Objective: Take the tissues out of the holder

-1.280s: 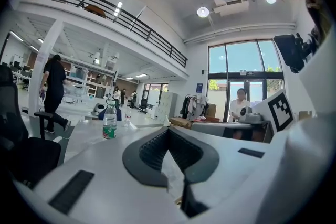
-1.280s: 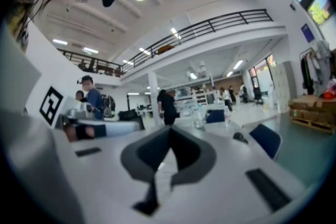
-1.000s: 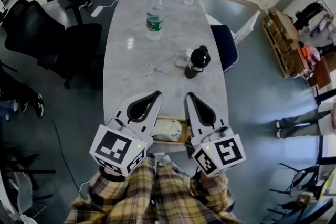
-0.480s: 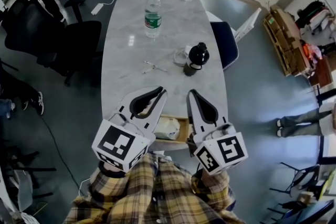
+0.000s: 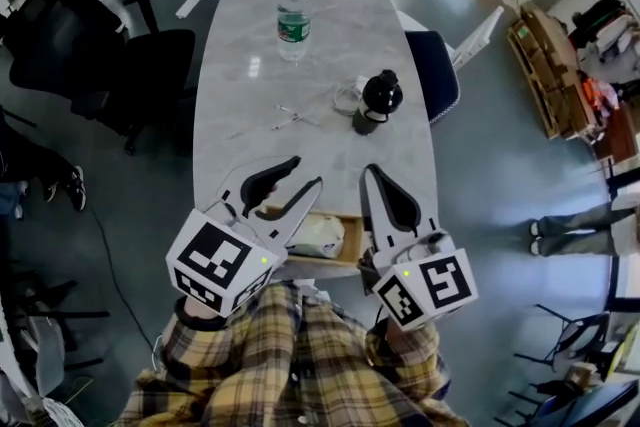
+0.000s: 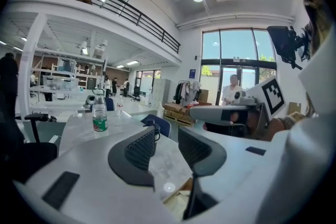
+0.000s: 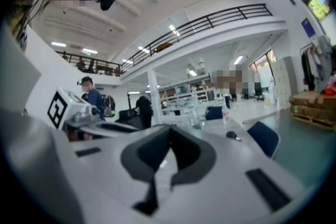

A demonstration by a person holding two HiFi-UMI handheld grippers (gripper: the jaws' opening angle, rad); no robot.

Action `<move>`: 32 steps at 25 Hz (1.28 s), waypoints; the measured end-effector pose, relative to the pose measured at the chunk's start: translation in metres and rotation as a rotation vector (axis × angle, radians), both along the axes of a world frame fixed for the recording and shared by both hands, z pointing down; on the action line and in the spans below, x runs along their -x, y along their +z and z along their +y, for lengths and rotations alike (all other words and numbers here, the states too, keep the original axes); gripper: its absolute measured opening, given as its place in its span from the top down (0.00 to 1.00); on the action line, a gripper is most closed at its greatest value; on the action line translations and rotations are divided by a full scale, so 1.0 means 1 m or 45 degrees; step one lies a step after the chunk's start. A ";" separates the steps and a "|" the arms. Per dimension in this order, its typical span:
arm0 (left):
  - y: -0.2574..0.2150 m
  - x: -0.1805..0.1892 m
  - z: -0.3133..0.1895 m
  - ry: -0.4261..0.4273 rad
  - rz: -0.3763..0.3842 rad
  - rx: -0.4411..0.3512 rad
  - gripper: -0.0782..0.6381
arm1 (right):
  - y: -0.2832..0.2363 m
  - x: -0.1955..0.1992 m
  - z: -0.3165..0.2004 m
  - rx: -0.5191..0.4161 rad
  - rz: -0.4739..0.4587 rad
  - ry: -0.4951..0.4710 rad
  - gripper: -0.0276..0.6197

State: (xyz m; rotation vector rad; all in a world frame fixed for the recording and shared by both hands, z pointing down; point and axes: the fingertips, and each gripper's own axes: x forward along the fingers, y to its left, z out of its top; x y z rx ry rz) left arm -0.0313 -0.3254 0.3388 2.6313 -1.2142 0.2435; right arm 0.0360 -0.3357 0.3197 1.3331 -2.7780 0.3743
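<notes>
Stone-look, wood, plastic and cloth

The worktop (image 5: 320, 65) is smooth, pale and marble-patterned with a faint gloss. The holder (image 5: 350, 237) is bare light wood, and the tissues (image 5: 318, 237) in it look soft, white and crumpled. The bottle (image 5: 293, 15) is clear glossy plastic. The shirt (image 5: 300, 355) is woven plaid cloth.
</notes>
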 end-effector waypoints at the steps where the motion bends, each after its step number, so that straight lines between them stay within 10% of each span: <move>1: 0.007 -0.002 0.003 0.041 -0.026 0.028 0.70 | 0.002 -0.001 0.000 0.006 -0.003 0.002 0.94; 16: 0.156 -0.040 0.064 0.675 -0.709 0.367 0.66 | 0.036 -0.031 0.005 0.115 -0.025 0.074 0.94; 32: 0.270 -0.044 0.096 0.919 -0.971 0.614 0.61 | 0.074 -0.053 0.020 0.255 -0.091 0.147 0.94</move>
